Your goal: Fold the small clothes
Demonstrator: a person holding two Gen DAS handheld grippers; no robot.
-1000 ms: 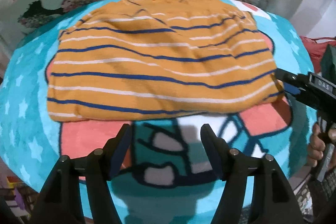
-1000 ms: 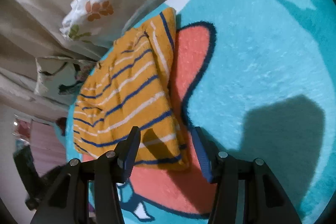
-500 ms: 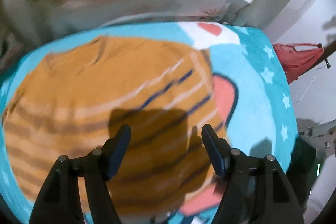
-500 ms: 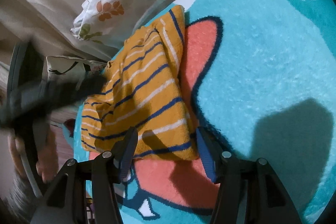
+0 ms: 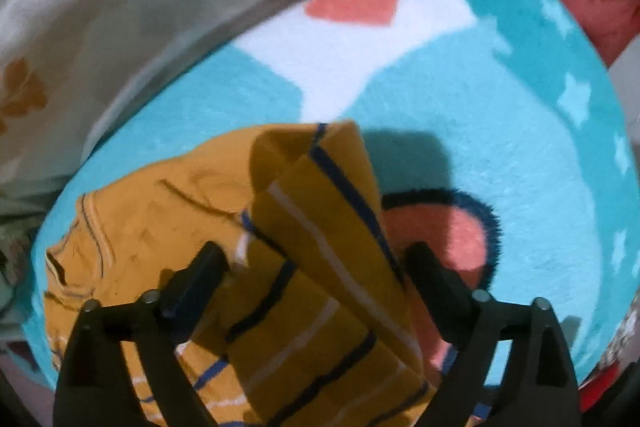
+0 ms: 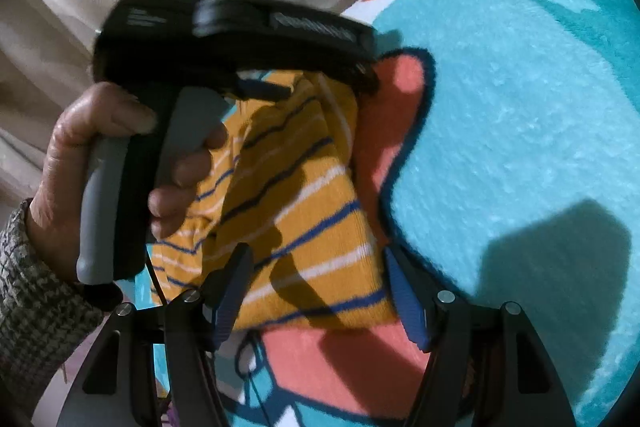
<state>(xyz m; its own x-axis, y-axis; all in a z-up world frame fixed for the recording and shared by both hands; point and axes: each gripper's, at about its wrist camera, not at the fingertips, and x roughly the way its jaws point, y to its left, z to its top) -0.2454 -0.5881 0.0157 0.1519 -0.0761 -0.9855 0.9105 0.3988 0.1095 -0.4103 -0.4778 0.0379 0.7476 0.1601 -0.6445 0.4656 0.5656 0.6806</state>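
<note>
An orange shirt with navy and white stripes [image 5: 304,267] lies folded on a turquoise cartoon blanket [image 5: 500,147]. In the left wrist view its far right corner is rucked up into a ridge between the fingers of my left gripper [image 5: 316,263], which is open right over the cloth. In the right wrist view the shirt [image 6: 304,227] lies between the fingers of my right gripper [image 6: 316,267], also open, at the shirt's near right corner. The left gripper's black body and the hand holding it [image 6: 132,155] hover over the shirt's far end.
Floral pillows and a pale sheet [image 5: 120,7] lie beyond the blanket's far edge. A red object [image 5: 600,11] sits off the blanket at the right. The blanket stretches bare to the right of the shirt [image 6: 540,107].
My left gripper has swung from the shirt's near edge across to its far right corner, which is now bunched up. My right gripper has edged forward over the near right corner.
</note>
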